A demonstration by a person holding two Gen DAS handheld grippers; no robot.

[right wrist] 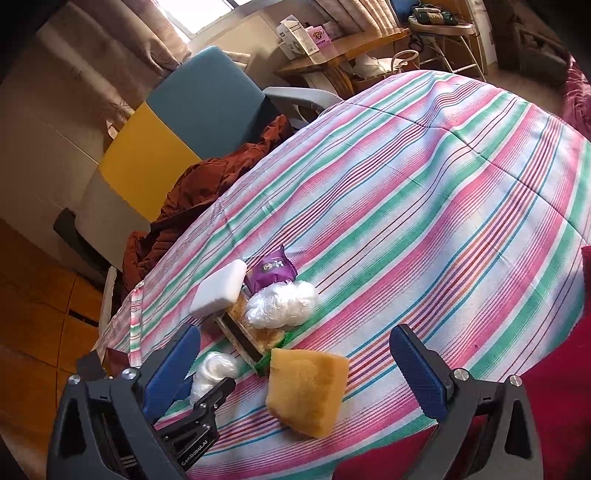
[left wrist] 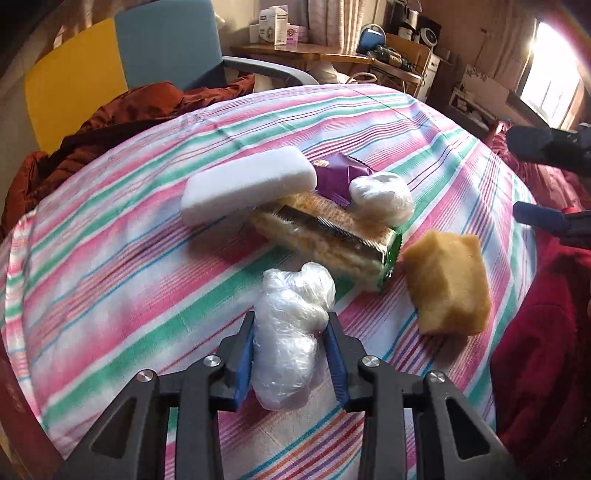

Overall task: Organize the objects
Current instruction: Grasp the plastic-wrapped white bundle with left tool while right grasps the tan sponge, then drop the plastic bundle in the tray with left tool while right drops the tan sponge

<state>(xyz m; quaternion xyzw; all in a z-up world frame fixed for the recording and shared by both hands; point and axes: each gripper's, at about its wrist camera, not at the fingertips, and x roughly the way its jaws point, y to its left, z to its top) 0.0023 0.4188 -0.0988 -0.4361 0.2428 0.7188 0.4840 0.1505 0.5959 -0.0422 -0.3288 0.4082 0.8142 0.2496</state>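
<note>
My left gripper [left wrist: 291, 325] is shut on a clear plastic-wrapped bundle [left wrist: 290, 336], held over the striped tablecloth [left wrist: 110, 258]; the bundle also shows in the right wrist view [right wrist: 212, 373]. Beyond it lie a long cracker packet [left wrist: 325, 236], a white foam block [left wrist: 247, 184] leaning on it, a purple snack packet [left wrist: 341, 173], a second plastic-wrapped bundle [left wrist: 382, 197] and a yellow sponge [left wrist: 448, 284]. My right gripper [right wrist: 295, 343] is open and empty, its fingers either side of the yellow sponge [right wrist: 306, 391] from above. It shows at the right edge of the left wrist view [left wrist: 546, 181].
A blue and yellow chair [left wrist: 122, 70] with a rust-coloured jacket [left wrist: 122, 114] stands behind the table. A wooden shelf with boxes [left wrist: 280, 33] is farther back. Red fabric [left wrist: 543, 350] lies at the table's right edge.
</note>
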